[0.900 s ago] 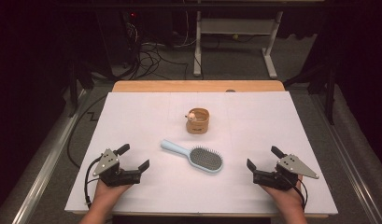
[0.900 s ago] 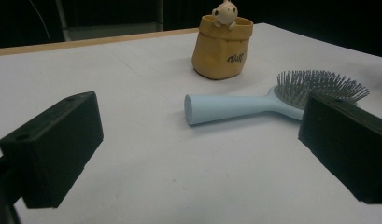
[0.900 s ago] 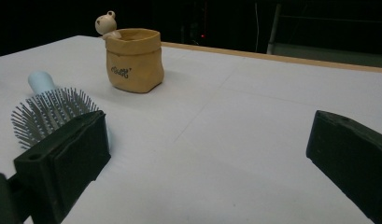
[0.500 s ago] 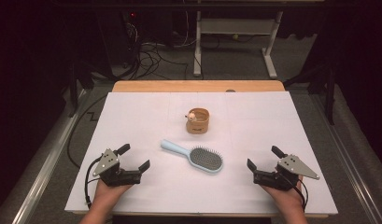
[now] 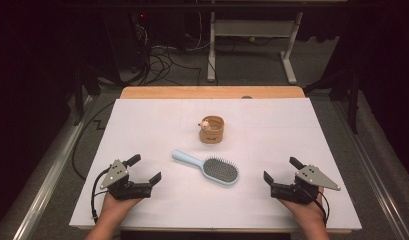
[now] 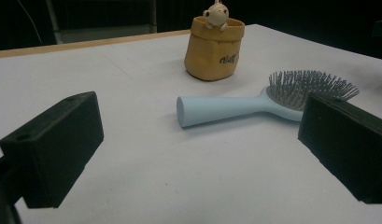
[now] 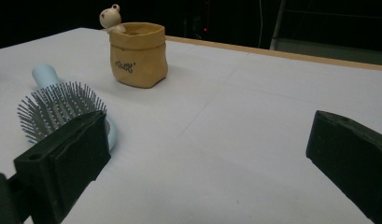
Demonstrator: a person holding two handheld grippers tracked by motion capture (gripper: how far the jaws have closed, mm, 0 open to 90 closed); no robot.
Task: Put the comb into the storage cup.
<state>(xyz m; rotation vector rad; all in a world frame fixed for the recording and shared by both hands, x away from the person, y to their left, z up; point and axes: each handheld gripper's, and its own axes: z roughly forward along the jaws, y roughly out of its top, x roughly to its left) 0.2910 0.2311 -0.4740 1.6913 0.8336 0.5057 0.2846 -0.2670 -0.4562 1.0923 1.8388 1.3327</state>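
Note:
A light blue hairbrush point(image 5: 208, 167) lies bristles up in the middle of the white table point(image 5: 142, 120), its handle pointing left and away. Behind it stands a small tan pot point(image 5: 212, 129) with a little cream figure on its rim. My left gripper point(image 5: 144, 169) rests open near the front left, a hand's width left of the brush handle point(image 6: 216, 109). My right gripper point(image 5: 282, 170) rests open near the front right, right of the brush head point(image 7: 58, 112). Nothing sits between either pair of jaws. The pot point(image 6: 215, 46) point(image 7: 138, 54) shows beyond both.
The white sheet covers a wooden table whose far edge point(image 5: 212, 92) shows bare. Beyond it are a dark floor with cables point(image 5: 162, 55) and a white desk frame point(image 5: 252, 45). Metal rails run along both sides.

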